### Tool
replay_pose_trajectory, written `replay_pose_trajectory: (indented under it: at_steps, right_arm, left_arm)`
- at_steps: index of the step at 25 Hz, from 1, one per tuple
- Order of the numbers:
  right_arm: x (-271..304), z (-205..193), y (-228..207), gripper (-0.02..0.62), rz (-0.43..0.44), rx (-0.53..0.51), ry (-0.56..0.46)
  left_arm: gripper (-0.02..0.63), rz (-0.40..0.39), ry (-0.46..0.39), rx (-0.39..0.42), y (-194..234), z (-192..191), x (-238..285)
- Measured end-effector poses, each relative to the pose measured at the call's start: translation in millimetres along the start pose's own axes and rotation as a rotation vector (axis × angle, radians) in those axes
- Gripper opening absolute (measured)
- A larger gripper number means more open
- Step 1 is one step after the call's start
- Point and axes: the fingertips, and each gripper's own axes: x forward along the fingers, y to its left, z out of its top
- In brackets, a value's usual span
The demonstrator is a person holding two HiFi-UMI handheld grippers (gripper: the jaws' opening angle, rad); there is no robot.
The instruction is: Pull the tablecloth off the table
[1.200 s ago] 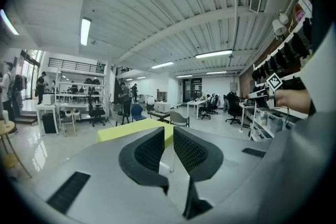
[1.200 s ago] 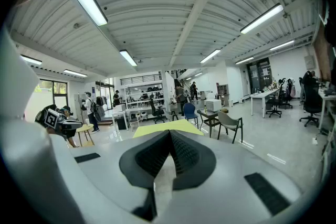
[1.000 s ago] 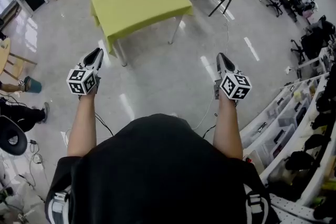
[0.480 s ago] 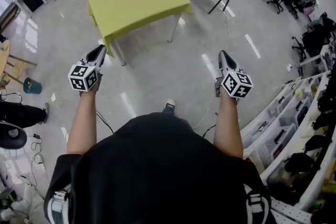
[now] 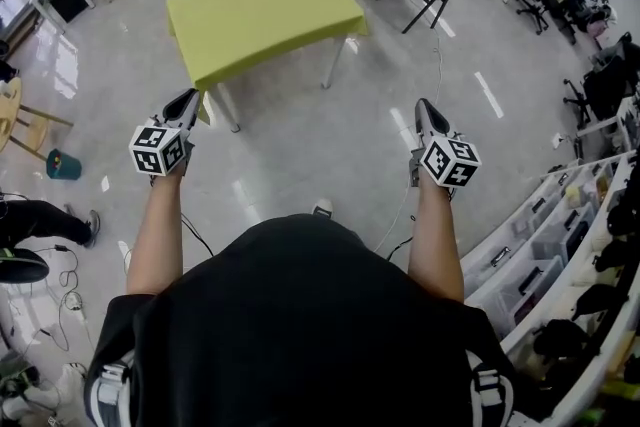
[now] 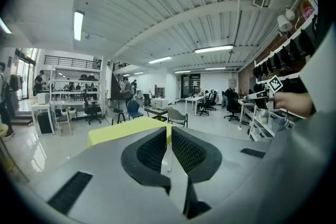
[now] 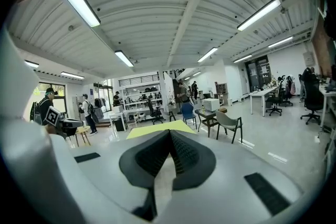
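Lab floor (image 5: 300, 155) ahead, yellow tablecloth (image 5: 262, 10) draped over surface (image 5: 334, 62), well apart from both empty tools, left tool (image 5: 186, 103) just closing to a sliver, right tool (image 5: 425, 110) pressed together; likely soft, light, slippy, best pinched at near hanging hem.

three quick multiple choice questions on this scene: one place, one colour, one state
1. Where is the tablecloth?
A) spread over the table
B) heaped on the floor
C) folded on a chair

2. What colour is the tablecloth?
A) white
B) yellow-green
C) blue

3. How do the right gripper's jaws stand?
A) wide apart
B) shut on cloth
C) shut, nothing between

Answers:
1 A: it covers the tabletop.
2 B: yellow-green in every view.
3 C: its pads meet, nothing between them.
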Motion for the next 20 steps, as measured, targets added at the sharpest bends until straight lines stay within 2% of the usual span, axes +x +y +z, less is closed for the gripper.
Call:
replay_pose_trajectory:
  at_steps: [7,14,20]
  right_arm:
    - [62.6,11.1,-35.7,0.018,0.028,-0.004,0.011]
    - [120.5,18.7,-71.0,0.018,0.073,-0.004,0.033]
    - [158.4,35.1,-113.6,0.018,0.097,-0.015,0.050]
  left_arm:
    - [0.048,0.015,0.048,0.010,14.2,-4.0,64.2]
    - [0.048,0.037,0.056,-0.009,21.0,0.9,122.9]
    - [0.048,0.065,0.039,-0.046,14.3,20.5,165.5]
